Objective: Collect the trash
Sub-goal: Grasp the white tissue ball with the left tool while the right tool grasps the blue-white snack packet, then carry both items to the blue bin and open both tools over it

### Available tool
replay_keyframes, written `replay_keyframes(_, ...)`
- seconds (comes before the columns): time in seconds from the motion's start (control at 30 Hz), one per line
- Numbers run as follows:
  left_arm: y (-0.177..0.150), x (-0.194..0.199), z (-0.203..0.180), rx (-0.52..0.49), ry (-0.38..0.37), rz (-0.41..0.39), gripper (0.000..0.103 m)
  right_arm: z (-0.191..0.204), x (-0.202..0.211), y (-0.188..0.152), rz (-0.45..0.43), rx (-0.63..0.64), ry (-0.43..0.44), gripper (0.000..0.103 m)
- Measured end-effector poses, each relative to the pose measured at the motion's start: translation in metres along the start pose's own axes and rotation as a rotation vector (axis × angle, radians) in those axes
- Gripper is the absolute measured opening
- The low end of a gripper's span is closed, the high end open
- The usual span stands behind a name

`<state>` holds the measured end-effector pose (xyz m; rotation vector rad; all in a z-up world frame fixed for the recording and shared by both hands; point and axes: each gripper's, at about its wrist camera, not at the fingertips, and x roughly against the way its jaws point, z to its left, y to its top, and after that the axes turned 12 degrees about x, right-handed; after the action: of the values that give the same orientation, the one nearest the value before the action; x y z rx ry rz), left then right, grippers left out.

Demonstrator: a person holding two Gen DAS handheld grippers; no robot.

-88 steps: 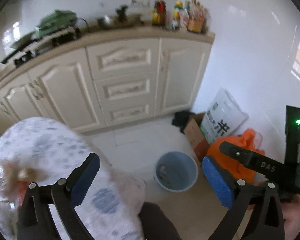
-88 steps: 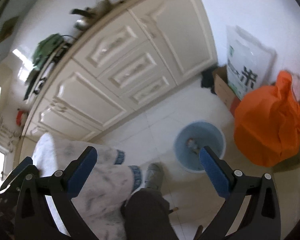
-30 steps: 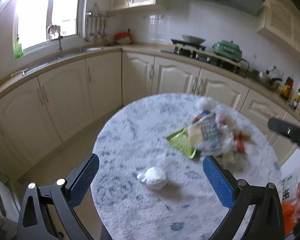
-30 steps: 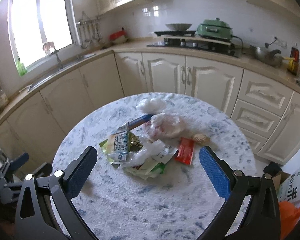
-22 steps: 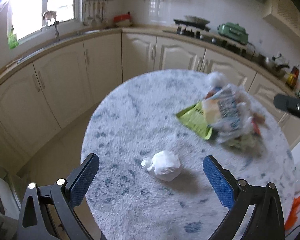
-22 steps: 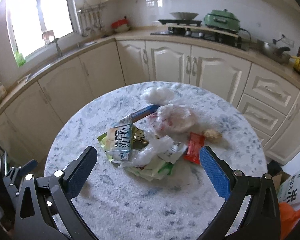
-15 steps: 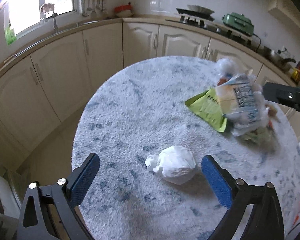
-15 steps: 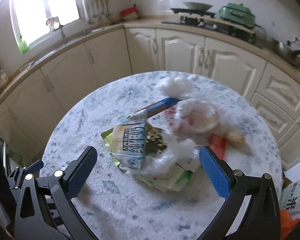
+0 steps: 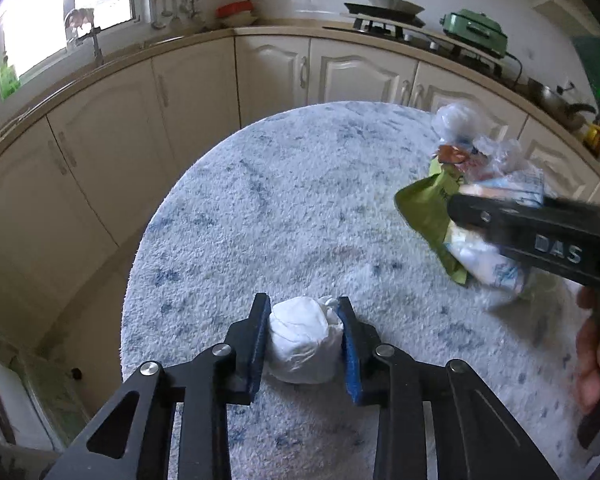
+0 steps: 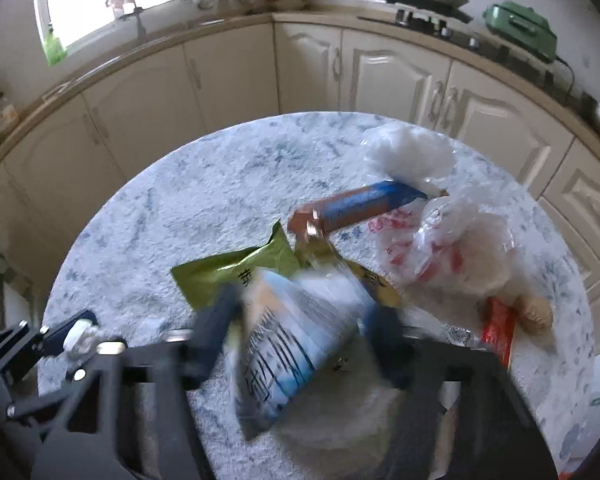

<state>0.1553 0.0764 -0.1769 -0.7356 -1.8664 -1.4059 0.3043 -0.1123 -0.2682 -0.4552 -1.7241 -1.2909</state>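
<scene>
While 2 tools close, 1 white wad (image 9: 302, 340) and 1 packet (image 10: 284, 344) sit between pads.

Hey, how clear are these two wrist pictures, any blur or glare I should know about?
Left wrist view: mostly sharp; the left gripper and white paper ball are crisp, the window is blown out, and the fisheye bends the counter. Right wrist view: motion blur smears the right gripper and the blue-white packet; the far trash is soft.
</scene>
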Motion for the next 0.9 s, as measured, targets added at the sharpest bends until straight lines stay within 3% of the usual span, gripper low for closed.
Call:
replay_keyframes(0.1, -0.001, 0.002, -0.001, 0.007, -0.005, -0.005, 0.027, -0.003, 0.006, -0.008, -0.008, -0.009, 0.010, 0.038)
replay_keyframes(0.3, -0.003, 0.015, -0.012, 0.003, -0.021, -0.030, 0.027, -0.018, 0.036, -0.025, -0.086, -0.083, 0.114, 0.038)
replay_keyframes(0.43, 0.001, 0.030, -0.023, -0.008, -0.046, -0.066, 0.027, -0.024, 0.058, -0.027, -0.135, -0.099, 0.124, 0.038)
replay_keyframes(0.7, 0.007, 0.061, -0.049, -0.045, -0.116, -0.120, 0.027, -0.049, 0.100, -0.032, -0.223, -0.149, 0.096, 0.038)
replay_keyframes(0.9, 0.007, 0.079, -0.075, -0.086, -0.169, -0.150, 0.027, -0.079, 0.126, -0.045, -0.244, -0.208, 0.025, 0.038)
